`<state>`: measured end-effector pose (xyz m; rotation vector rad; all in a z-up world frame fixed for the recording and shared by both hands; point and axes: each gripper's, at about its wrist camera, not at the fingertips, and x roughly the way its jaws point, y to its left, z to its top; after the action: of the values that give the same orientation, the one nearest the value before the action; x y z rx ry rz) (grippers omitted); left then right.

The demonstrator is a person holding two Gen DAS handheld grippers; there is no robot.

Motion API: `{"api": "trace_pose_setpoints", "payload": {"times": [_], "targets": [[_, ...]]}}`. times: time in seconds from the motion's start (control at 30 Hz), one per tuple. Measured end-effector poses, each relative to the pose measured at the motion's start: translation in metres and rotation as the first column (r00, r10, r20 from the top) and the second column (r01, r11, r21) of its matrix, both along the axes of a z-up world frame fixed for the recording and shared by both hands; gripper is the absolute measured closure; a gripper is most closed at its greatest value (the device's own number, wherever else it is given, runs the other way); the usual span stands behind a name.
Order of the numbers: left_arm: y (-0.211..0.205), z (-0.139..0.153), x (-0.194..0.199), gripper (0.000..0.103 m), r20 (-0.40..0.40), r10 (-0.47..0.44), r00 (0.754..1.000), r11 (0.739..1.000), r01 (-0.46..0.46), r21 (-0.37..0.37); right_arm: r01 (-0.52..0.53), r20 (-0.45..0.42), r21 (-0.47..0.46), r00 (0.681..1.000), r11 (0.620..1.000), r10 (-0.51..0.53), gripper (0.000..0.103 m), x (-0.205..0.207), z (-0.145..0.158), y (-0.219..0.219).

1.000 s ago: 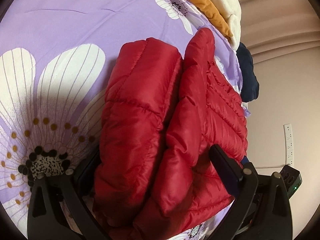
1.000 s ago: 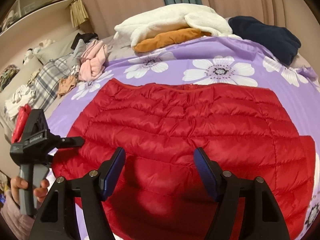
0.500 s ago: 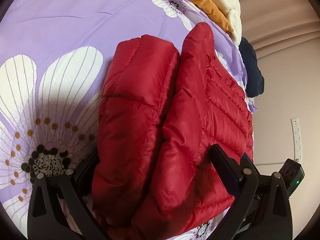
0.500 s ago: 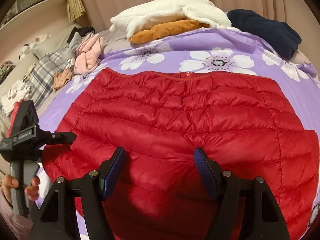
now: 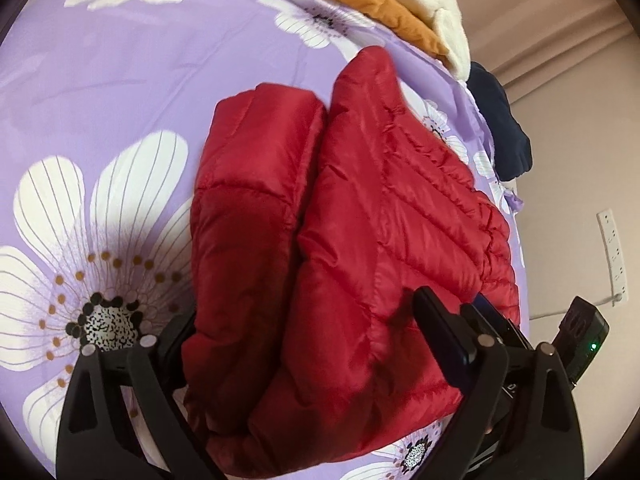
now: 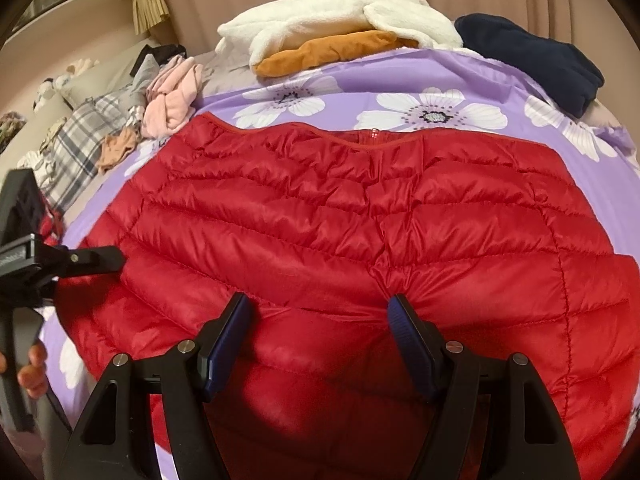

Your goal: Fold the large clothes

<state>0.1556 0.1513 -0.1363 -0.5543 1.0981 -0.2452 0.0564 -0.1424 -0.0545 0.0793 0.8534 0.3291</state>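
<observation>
A red quilted puffer jacket [image 6: 340, 220] lies spread on a purple flowered bed sheet [image 6: 520, 80], zip side up. In the left wrist view the jacket [image 5: 360, 240] bulges between the fingers of my left gripper [image 5: 304, 320], whose jaws stand wide around its folded side and sleeve; the left finger is partly hidden under the fabric. My right gripper [image 6: 318, 312] is open, its blue-padded fingers low over the jacket's near hem at the middle. The left gripper also shows in the right wrist view [image 6: 100, 258], at the jacket's left edge.
A white fleece [image 6: 340, 24] over an orange garment [image 6: 332, 52] and a navy garment [image 6: 532, 56] lie at the far edge of the bed. Pink and plaid clothes [image 6: 168, 100] are piled at far left. A wall and power strip [image 5: 612, 252] are to the right.
My left gripper has tilted and shifted slightly with the jacket's side between its fingers. My right gripper has moved forward and lower over the jacket's hem.
</observation>
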Motion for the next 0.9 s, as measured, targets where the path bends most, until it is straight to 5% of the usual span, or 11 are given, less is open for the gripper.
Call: {"api": "trace_pose_setpoints", "payload": {"times": [0.33, 0.9], "targets": [[-0.015, 0.040, -0.010, 0.039, 0.113, -0.001, 0.994, 0.992, -0.013, 0.122, 0.010, 0.000, 0.007, 1.000, 1.000, -0.010, 0.030, -0.001, -0.004, -0.002], [-0.073, 0.101, -0.026, 0.048, 0.264, -0.113, 0.958, 0.976, 0.057, 0.212, 0.030, 0.003, 0.079, 1.000, 0.996, -0.031, 0.030, -0.003, -0.007, -0.010]]}}
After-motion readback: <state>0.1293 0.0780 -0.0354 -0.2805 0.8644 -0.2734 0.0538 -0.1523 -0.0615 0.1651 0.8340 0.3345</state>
